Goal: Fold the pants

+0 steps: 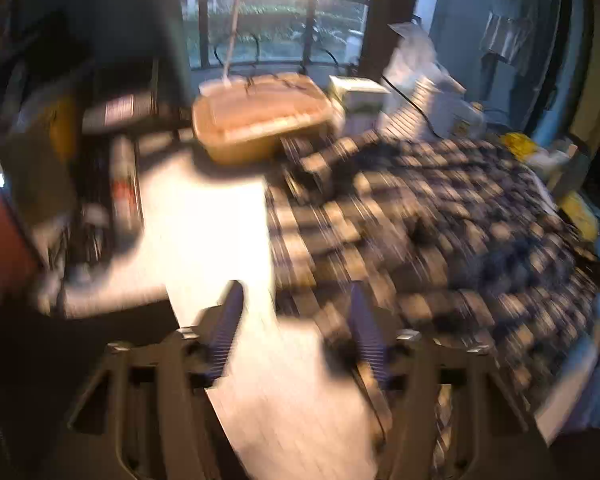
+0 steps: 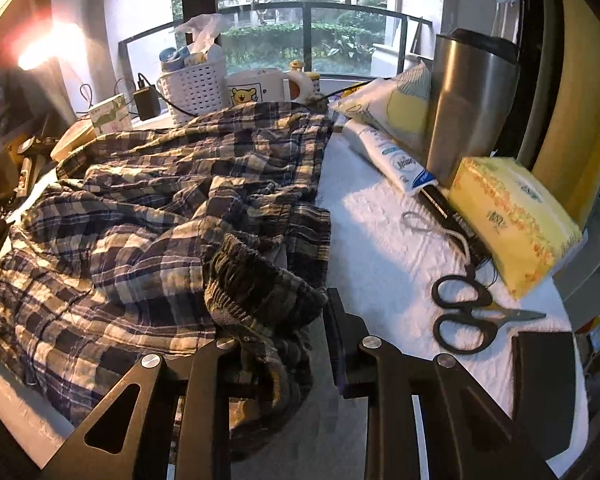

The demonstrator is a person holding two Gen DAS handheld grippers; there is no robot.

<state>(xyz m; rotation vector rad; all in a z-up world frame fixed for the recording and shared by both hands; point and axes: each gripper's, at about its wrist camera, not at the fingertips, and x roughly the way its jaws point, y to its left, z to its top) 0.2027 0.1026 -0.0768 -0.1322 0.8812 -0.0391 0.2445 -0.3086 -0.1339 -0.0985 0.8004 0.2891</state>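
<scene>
The plaid pants [image 2: 140,220] lie crumpled in a heap over the left half of the white table [image 2: 380,248]. My right gripper [image 2: 284,312] is shut on their bunched elastic waistband [image 2: 256,280]; cloth hangs over its left finger and hides it. In the blurred left wrist view the pants [image 1: 420,220] spread to the right. My left gripper [image 1: 296,286] stands open over the bare tabletop [image 1: 204,220] at the cloth's left edge. Nothing is between its ribbed fingers [image 1: 230,320].
Black scissors [image 2: 468,312], a yellow tissue pack [image 2: 512,220], a steel tumbler [image 2: 468,100] and a white tube [image 2: 388,156] crowd the table's right side. A white basket [image 2: 192,84] and mug [image 2: 256,86] stand behind. A tan lidded box [image 1: 260,120] sits at the far left.
</scene>
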